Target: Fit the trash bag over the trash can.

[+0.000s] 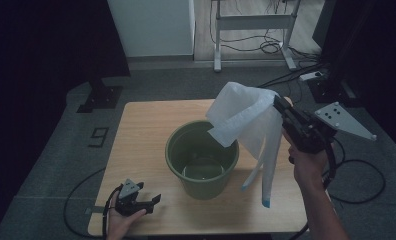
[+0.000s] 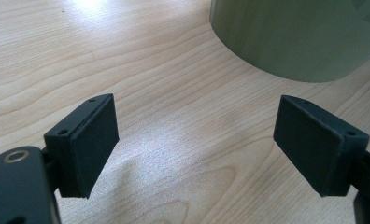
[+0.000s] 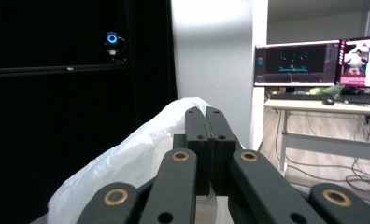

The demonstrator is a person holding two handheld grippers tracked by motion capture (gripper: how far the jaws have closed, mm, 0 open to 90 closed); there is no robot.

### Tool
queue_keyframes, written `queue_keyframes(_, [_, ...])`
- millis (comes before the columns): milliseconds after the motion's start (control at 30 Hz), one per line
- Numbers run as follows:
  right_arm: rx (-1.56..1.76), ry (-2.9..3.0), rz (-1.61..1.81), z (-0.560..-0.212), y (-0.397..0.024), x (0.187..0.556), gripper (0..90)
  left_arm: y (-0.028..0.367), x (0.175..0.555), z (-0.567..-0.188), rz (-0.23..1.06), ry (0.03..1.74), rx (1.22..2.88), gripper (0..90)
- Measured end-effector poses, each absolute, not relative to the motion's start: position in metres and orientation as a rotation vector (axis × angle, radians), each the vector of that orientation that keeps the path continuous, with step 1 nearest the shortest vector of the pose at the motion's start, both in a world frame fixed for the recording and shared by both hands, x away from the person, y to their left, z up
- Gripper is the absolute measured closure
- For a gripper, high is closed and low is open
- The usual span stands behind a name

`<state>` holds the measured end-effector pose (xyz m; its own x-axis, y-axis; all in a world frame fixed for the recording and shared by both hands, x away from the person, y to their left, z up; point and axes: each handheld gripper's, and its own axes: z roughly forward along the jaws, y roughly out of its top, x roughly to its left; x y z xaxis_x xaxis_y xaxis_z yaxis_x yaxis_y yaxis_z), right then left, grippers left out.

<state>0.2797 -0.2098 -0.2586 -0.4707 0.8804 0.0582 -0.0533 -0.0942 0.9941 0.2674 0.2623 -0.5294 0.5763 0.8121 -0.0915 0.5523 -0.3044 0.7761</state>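
Black jaws of the right gripper pinched tight on the white plastic bag, held up above the far right rim of the green bucket. Bag hangs bunched, drawstrings dangling outside; not yet opened or seated, so lining remains. Left gripper spread wide, empty, low over the wooden table beside the bucket.

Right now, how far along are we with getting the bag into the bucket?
Done: the right tongs are shut on an edge of the white plastic bag and hold it up above the green bucket.
In hand: the bag hangs bunched over the rim, its drawstring dangling outside.
Left: the bucket's inside looks unlined, so the bag probably needs opening and fitting. The left tongs rest open on the table, free to help.
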Motion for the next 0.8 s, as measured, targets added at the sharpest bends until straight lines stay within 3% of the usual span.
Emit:
queue_keyframes(333, [0.866, 1.511, 1.652, -0.249, -0.183, 0.277, 89.0, 0.263, 0.267, -0.529, 0.405, 1.089, 1.997, 13.5])
queue_keyframes(800, [0.872, 1.637, 1.565, -0.304, -0.156, 0.292, 89.0, 0.265, 0.267, -0.529, 0.409, 1.093, 1.993, 13.6])
